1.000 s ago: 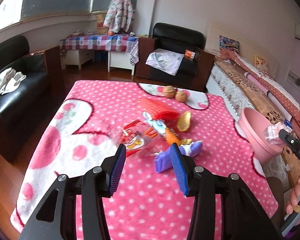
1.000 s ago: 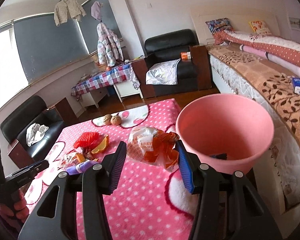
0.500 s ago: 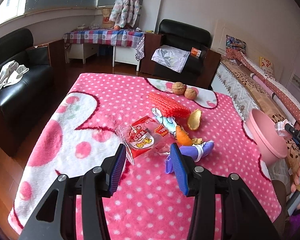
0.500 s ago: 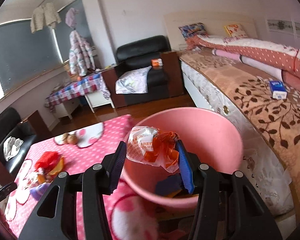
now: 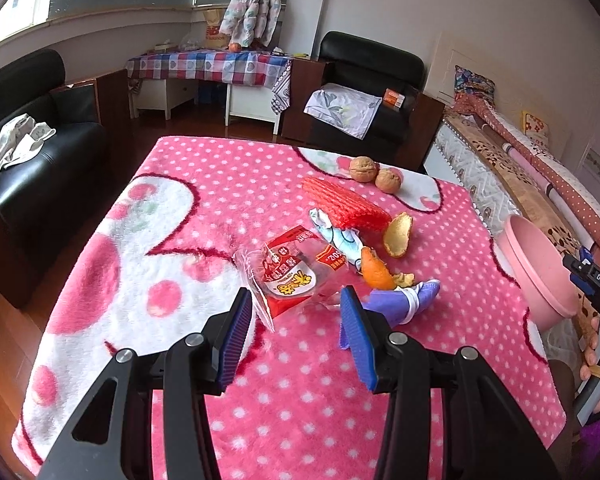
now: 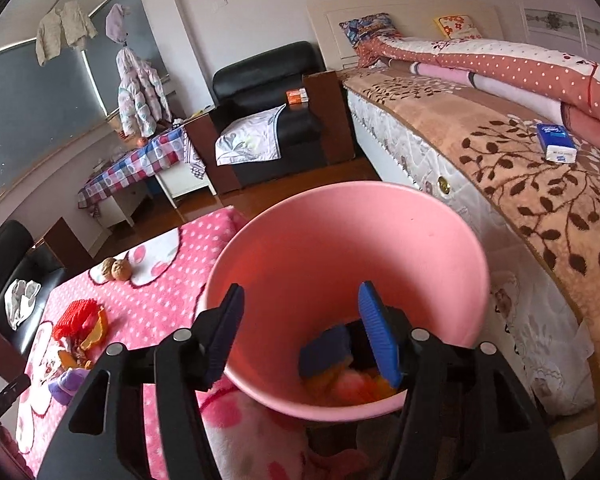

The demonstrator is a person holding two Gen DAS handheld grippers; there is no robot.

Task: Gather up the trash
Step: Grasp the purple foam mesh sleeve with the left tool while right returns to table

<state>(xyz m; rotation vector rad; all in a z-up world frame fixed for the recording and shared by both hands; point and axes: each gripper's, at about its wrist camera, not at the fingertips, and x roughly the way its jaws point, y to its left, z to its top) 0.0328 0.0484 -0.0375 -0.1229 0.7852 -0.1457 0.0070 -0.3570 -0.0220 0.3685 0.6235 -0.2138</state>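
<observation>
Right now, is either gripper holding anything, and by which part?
Nothing is held. The right gripper, its jaws just opened, hangs empty over the pink plastic bin; the left gripper hovers open above the red-and-clear snack wrapper.

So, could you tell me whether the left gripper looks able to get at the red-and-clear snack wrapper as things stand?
Probably yes: the left gripper is open and empty, and the snack wrapper lies just ahead of its fingertips with nothing lying over it.

A lived-in bedroom and sitting room of a home is being shown: a bed is being covered by floral and dotted quilts, black leather armchairs are being kept along the walls, a padded jacket is being hung by the window, and a table is being draped in a pink dotted blanket.
</observation>
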